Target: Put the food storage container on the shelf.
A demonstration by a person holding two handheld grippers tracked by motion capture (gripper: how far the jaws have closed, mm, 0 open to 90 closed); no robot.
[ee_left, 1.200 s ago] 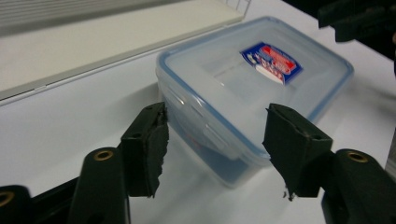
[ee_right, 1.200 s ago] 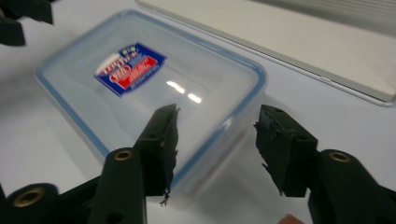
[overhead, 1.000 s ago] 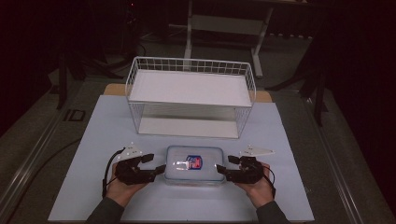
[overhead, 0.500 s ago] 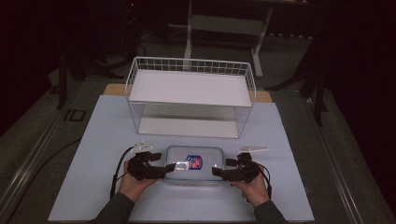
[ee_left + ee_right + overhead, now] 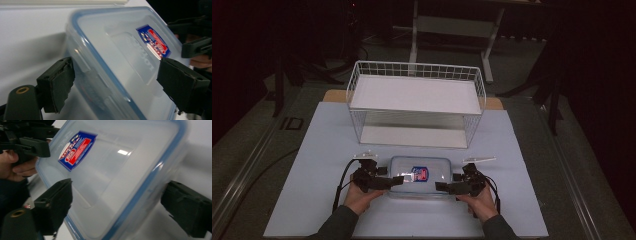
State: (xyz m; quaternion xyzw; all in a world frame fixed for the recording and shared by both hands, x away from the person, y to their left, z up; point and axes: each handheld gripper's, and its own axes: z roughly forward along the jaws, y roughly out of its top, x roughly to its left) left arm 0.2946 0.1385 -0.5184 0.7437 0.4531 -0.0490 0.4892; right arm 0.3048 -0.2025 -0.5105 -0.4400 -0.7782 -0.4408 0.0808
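Near edge of table (image 5: 312, 200): both hands in from the bottom, left tongs (image 5: 388, 182) and right tongs (image 5: 446, 187) at either short end of a clear box (image 5: 421, 176) with blue-rimmed lid and red/blue sticker. Box sits flat on table, near front, centred, between the tongs. Left gripper view: jaws apart, straddling the box's end, one jaw low beside the wall, other over the lid; contact unclear, not clamped. Right gripper view: same, jaws wide apart around the opposite end, rim between them. Box looks empty, so likely light; hard plastic, stiff, smooth and probably slippery, lid seems seated. Best hold judged to be the end rims or latch flaps, both ends at once, squeezing lid-to-base rather than the slick walls. Lopsided grip could tip it. Room: bare table left and right of the box, some in front, free strip behind it. Farther back, well apart from box, a white wire rack (image 5: 417, 107) with a top shelf and open lower bay facing the person; wire rim on top is an edge to clear. Beyond: dark floor, frame legs.
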